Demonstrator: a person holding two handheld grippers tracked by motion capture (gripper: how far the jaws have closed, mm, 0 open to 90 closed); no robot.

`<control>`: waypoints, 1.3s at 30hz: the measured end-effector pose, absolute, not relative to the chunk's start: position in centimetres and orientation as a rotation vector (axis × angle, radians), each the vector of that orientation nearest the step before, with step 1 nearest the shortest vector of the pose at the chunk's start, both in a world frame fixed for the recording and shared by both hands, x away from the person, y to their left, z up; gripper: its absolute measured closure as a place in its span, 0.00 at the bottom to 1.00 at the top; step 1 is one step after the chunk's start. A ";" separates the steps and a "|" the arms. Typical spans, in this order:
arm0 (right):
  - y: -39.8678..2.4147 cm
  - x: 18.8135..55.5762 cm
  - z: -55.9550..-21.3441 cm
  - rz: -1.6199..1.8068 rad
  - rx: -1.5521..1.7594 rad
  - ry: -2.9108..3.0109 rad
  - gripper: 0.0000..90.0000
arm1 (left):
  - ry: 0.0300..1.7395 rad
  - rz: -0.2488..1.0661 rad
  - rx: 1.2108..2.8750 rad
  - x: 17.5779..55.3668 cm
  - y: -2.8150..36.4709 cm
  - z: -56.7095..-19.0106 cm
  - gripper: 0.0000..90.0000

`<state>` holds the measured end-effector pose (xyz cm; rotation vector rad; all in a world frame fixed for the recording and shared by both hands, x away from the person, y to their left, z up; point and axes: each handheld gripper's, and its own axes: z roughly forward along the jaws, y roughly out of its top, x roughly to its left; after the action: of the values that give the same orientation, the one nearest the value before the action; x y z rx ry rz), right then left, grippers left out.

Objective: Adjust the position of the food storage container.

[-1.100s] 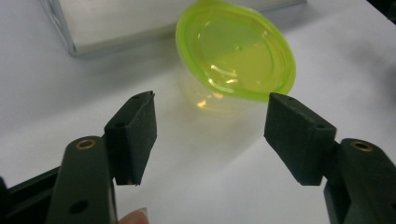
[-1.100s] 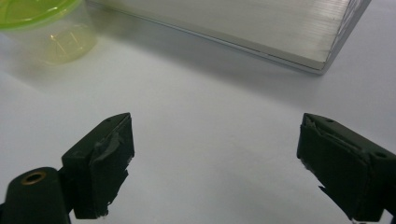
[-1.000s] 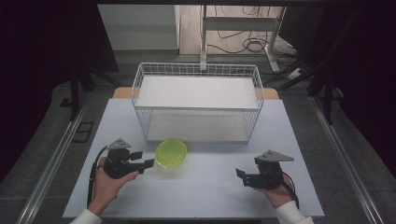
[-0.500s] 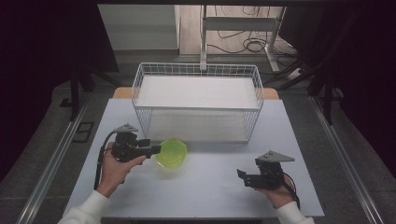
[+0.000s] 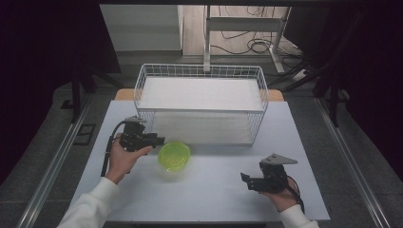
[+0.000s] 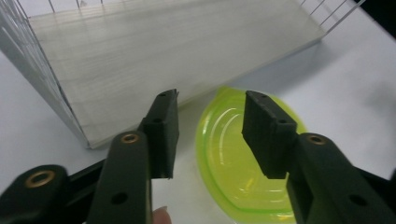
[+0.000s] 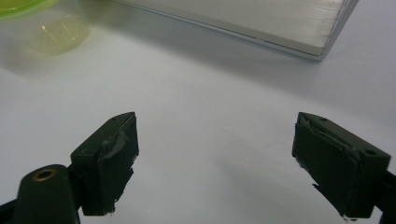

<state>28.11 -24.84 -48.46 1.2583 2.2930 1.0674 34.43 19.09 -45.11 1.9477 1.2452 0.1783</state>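
Observation:
A translucent lime-green bowl (image 5: 174, 156) sits on the white table in front of the wire basket. My left gripper (image 5: 160, 140) reaches its left edge. In the left gripper view the bowl (image 6: 233, 154) has its near rim between the jaws, one pad outside the wall and one over the inside. My left gripper (image 6: 211, 98) has just been closing, and a gap still shows beside each pad. My right gripper (image 5: 244, 179) rests near the table's front right. Its jaws (image 7: 217, 119) are spread wide over bare table, and the bowl's edge (image 7: 18, 5) shows at the upper left.
A white wire basket (image 5: 202, 71) with a pale board liner stands at the back middle of the table. Its near corner (image 6: 70, 116) is just left of my left gripper, and another corner (image 7: 322, 46) lies ahead of my right gripper. The table edge (image 5: 209, 221) runs close to both hands.
The left hand has moved right and a little away from the person, up to the bowl's rim. Its jaws have narrowed. The bowl and the right hand have stayed put.

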 end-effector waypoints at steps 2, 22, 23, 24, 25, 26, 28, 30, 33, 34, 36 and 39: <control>-24.9 28.1 -48.5 1.063 1.260 2.296 0.16 | 1.249 0.182 1.963 34.9 19.0 -45.5 0.68; -25.0 28.2 -48.9 1.020 1.255 2.313 0.17 | 1.278 0.144 2.116 36.9 18.3 -48.3 1.00; -25.0 28.2 -48.9 1.019 1.255 2.315 0.17 | 1.276 0.142 2.123 36.9 18.2 -48.4 1.00; -25.0 28.2 -48.9 1.015 1.252 2.318 0.17 | 1.274 0.139 2.126 36.9 18.1 -48.4 1.00; -24.9 28.2 -48.9 1.011 1.251 2.319 0.17 | 1.271 0.137 2.134 36.9 18.0 -48.5 1.00; -24.9 28.2 -49.0 1.008 1.250 2.320 0.17 | 1.275 0.136 2.141 36.8 17.9 -48.6 1.00; -24.9 28.2 -49.0 1.002 1.251 2.322 0.17 | 1.269 0.130 2.157 36.8 17.8 -48.7 1.00; -24.9 28.2 -49.0 0.996 1.244 2.322 0.17 | 1.269 0.123 2.151 36.7 17.6 -48.6 1.00; -24.8 28.1 -48.9 0.995 1.240 2.321 0.17 | 1.265 0.123 2.160 36.6 17.4 -48.6 1.00; -24.8 28.1 -48.9 0.995 1.237 2.323 0.17 | 1.266 0.125 2.161 36.6 17.4 -48.6 1.00; -24.7 28.1 -48.9 0.993 1.236 2.325 0.17 | 1.260 0.119 2.163 36.6 17.3 -48.6 1.00; -24.7 28.1 -48.9 0.993 1.234 2.325 0.17 | 1.249 0.113 2.157 36.5 16.9 -48.6 1.00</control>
<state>28.08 -24.73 -48.92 1.2343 2.3249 0.9930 36.47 16.88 -48.65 2.1573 1.2491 0.1126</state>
